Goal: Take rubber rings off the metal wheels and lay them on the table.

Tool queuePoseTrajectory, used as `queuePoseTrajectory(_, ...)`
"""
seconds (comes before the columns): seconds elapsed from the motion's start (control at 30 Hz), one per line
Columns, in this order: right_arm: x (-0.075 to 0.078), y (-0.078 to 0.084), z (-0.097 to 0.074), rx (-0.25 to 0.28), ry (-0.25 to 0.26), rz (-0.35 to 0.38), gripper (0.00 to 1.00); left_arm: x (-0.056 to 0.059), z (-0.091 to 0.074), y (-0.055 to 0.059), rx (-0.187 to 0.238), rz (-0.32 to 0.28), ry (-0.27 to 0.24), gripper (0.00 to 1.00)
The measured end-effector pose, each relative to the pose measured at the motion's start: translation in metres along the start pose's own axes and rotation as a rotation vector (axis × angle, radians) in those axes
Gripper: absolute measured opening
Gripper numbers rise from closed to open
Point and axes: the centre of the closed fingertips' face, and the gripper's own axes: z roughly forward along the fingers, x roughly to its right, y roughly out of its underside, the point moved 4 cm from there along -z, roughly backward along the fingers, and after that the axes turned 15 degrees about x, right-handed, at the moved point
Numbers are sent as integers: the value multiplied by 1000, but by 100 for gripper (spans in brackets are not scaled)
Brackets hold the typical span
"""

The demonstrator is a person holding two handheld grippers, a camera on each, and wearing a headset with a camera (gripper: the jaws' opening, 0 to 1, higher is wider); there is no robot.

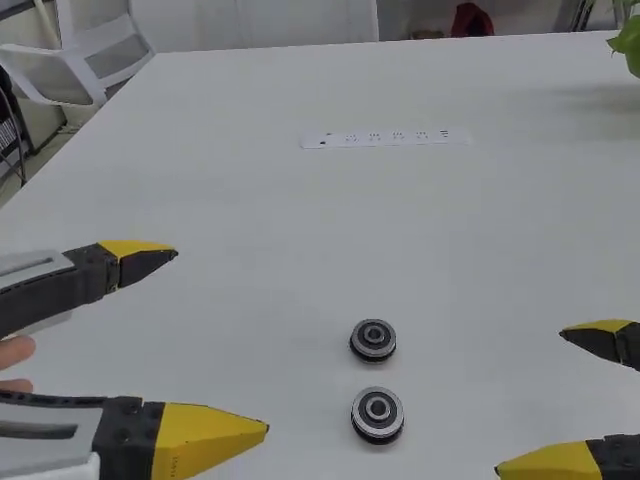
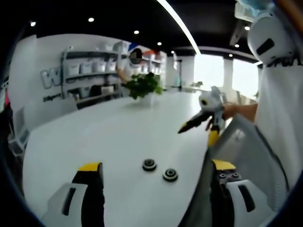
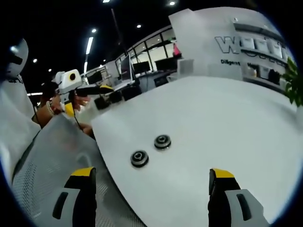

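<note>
Two small metal wheels with black rubber rings lie flat on the white table (image 1: 300,230), one (image 1: 373,340) just beyond the other (image 1: 377,414). My left gripper (image 1: 220,342) is open to their left, its yellow-tipped jaws wide apart and off the table's near edge. At the right my right gripper (image 1: 530,400) is open too. In the left gripper view the wheels (image 2: 149,164) (image 2: 170,174) sit ahead between the jaws of the left gripper (image 2: 156,168). The right gripper view shows the wheels (image 3: 162,141) (image 3: 139,158) ahead of the right gripper (image 3: 151,173). Neither gripper holds anything.
A white power strip (image 1: 385,138) lies flat farther back on the table. A white chair (image 1: 90,50) stands at the far left corner. A green plant (image 2: 142,85) sits at the table's far right end. The person's white clothing (image 3: 52,156) is at the near edge.
</note>
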Motion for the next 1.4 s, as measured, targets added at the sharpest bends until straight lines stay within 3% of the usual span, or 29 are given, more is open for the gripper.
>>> queuePoseTrajectory(0.2, 0, -2, 7, 6, -18, -20, 99, 1, 14, -8, 8, 32, 39, 92)
queuePoseTrajectory(0.3, 0, -4, 13, 17, -32, -25, 91, 1, 23, -9, 22, 37, 48, 89)
queuePoseTrajectory(0.57, -3, -11, 27, 26, -81, -62, 79, 17, 45, -4, 11, 40, 126, 84)
queuePoseTrajectory(0.8, -4, -10, 36, 5, -117, -82, 76, 24, 60, -1, -6, 53, 181, 78)
queuePoseTrajectory(0.93, -5, -9, 38, -7, -131, -86, 72, 21, 67, 6, -43, 60, 177, 71)
queuePoseTrajectory(1.4, -9, -13, 55, 1, -203, -135, 55, 24, 85, 27, -90, 89, 234, 59)
